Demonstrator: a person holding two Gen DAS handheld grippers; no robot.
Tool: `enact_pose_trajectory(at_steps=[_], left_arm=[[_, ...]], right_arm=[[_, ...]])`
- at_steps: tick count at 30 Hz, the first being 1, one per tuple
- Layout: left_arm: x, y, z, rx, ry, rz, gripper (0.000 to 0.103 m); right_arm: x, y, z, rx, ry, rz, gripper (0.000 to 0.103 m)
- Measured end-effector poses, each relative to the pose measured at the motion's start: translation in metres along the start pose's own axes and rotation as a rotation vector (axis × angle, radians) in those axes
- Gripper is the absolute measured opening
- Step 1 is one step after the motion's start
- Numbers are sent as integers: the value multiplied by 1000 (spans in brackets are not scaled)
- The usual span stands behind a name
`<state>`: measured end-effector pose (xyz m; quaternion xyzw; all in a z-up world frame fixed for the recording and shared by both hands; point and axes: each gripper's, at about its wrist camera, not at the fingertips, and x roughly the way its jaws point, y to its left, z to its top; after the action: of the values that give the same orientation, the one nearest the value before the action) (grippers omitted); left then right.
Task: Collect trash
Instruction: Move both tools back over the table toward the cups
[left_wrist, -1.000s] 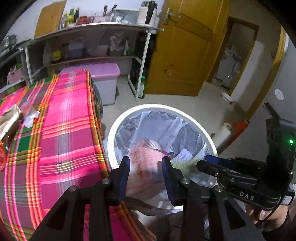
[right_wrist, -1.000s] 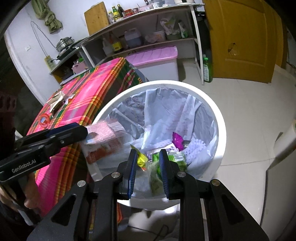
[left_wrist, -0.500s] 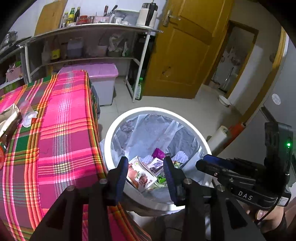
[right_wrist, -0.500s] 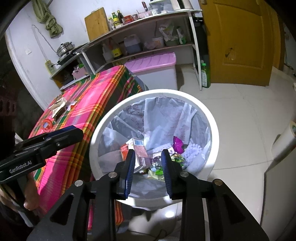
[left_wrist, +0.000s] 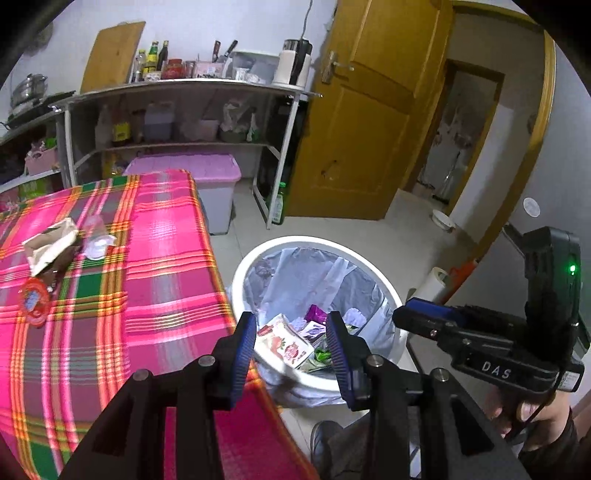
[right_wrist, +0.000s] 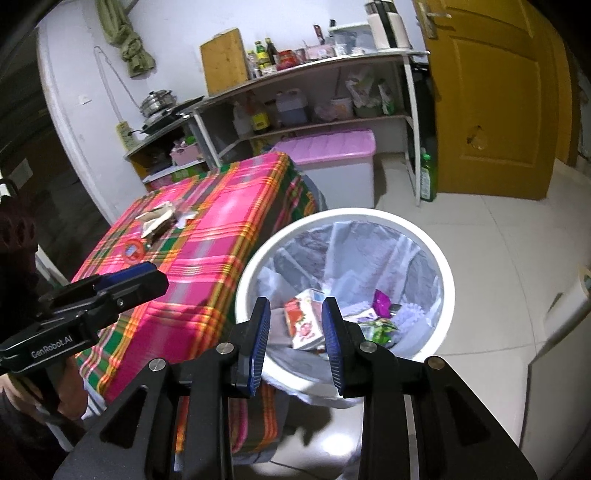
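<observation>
1. The left gripper (left_wrist: 291, 347) hangs above the near rim of the trash bin (left_wrist: 258, 254), its fingers apart with nothing between them. The right gripper (right_wrist: 295, 334) sits just beside it over the same rim, fingers likewise apart and empty. Both are probably free for another pickup.
2. The bin stands on the floor touching the corner of the tabletop (left_wrist: 162, 258), likely so litter needs only a short carry. Its plastic liner (right_wrist: 369, 251) is folded over the rim, which keeps it from slipping in.
3. Inside lies collected trash: a printed carton (right_wrist: 304, 325) leaning on the pile, a purple wrapper (right_wrist: 380, 297) and green packets (right_wrist: 376, 328).
4. Farther off, on the plaid cloth, trash not yet collected: a crumpled paper bag (left_wrist: 50, 247), a clear plastic scrap (left_wrist: 98, 242) just beside it, and a red round wrapper (left_wrist: 33, 299) nearer the edge. These look like the next targets, so the task seems partway done.
5. Beyond stand a pink-lidded storage box (left_wrist: 184, 170) and the shelving (left_wrist: 184, 88).
</observation>
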<state>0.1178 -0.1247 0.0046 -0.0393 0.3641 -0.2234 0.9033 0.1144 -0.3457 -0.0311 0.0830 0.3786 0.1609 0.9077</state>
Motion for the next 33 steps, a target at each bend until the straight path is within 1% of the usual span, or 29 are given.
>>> enact_pose_trajectory(at_steps=[13, 27, 30, 33], left_arm=[[-52, 23, -20, -25, -73, 50, 39], [-81, 41, -34, -66, -112, 91, 39], [-86, 44, -35, -72, -118, 100, 39], [-89, 47, -36, -78, -125, 108, 39]], right_arm=[[-8, 45, -4, -81, -12, 48, 30], [-10, 75, -3, -140, -16, 81, 30], [-9, 79, -3, -151, -16, 89, 36], [-7, 83, -3, -159, -13, 97, 37]])
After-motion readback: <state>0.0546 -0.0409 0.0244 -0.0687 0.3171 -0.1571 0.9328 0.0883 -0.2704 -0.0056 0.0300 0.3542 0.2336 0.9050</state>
